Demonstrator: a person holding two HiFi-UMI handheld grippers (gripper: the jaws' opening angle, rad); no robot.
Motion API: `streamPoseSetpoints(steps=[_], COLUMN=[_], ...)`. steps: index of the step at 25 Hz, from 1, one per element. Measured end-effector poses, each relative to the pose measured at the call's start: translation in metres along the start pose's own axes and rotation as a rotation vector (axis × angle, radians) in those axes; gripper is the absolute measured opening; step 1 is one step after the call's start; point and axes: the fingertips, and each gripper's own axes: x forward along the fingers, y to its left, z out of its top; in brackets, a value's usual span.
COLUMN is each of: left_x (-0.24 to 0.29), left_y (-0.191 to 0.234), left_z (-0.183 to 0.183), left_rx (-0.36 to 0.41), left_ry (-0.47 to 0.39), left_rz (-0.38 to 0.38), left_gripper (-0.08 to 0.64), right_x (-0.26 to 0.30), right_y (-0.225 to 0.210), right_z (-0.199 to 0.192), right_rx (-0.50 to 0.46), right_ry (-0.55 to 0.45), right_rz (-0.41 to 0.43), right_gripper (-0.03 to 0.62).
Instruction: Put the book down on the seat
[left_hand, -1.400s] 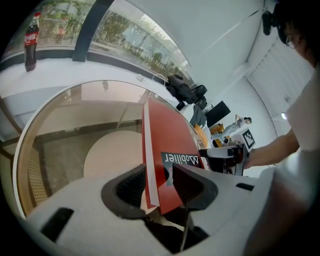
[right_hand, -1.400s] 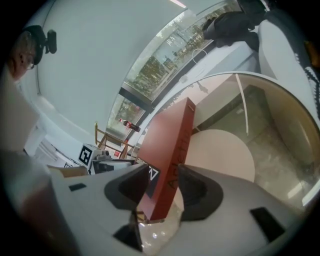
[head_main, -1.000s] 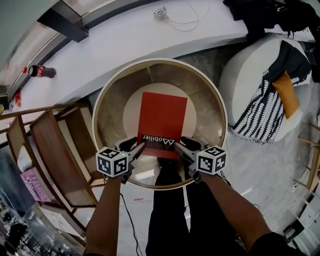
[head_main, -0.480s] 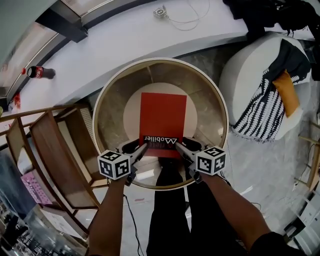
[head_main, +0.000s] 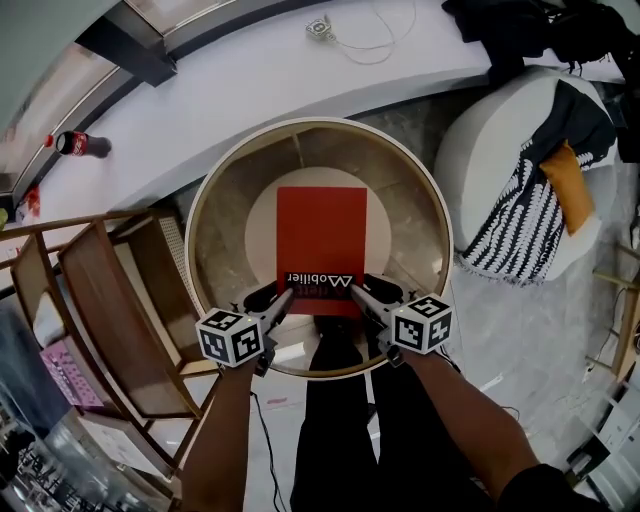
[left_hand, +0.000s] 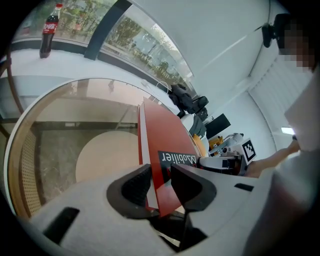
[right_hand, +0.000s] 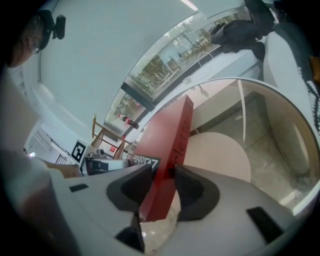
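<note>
A red book (head_main: 321, 240) with a black label near me hangs flat over a round glass-topped table (head_main: 203, 196). My left gripper (head_main: 281, 297) has the book's near left corner between its jaws, and my right gripper (head_main: 357, 291) has the near right corner. Both pairs of jaws are closing, with the pads against the book. In the left gripper view the book (left_hand: 167, 131) runs away from the left gripper (left_hand: 161, 178). In the right gripper view the spine (right_hand: 175, 134) passes between the jaws of the right gripper (right_hand: 163, 182). A white round seat (head_main: 478, 150) stands at the right.
A striped throw (head_main: 520, 225) and an orange cushion (head_main: 568, 185) lie on the seat. Wooden chairs (head_main: 105, 300) stand left of the table. A cola bottle (head_main: 76, 143) and a cable (head_main: 372, 40) rest on the white ledge behind. The person's legs (head_main: 335, 420) are under the table's near edge.
The book has turned slightly anticlockwise and now lies square to me. Both grippers stay at its near corners, with the left one a little lower in the view.
</note>
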Motion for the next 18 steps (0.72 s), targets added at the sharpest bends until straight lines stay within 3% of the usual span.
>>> streamPoseSetpoints(steps=[8,18], left_x=[-0.018,-0.073], left_y=[-0.023,-0.078], left_z=[0.016,0.083], left_rx=[0.036,0.15], left_ry=[-0.045,-0.201], left_rz=[-0.005,-0.018], left_gripper=[0.14,0.141], right_x=[-0.021,-0.067], right_y=[0.019,0.08], right_z=[0.018,0.091], right_rx=[-0.047,-0.187], right_ry=[-0.05,-0.187], right_rz=[0.009,0.056], right_gripper=[0.155,0.155])
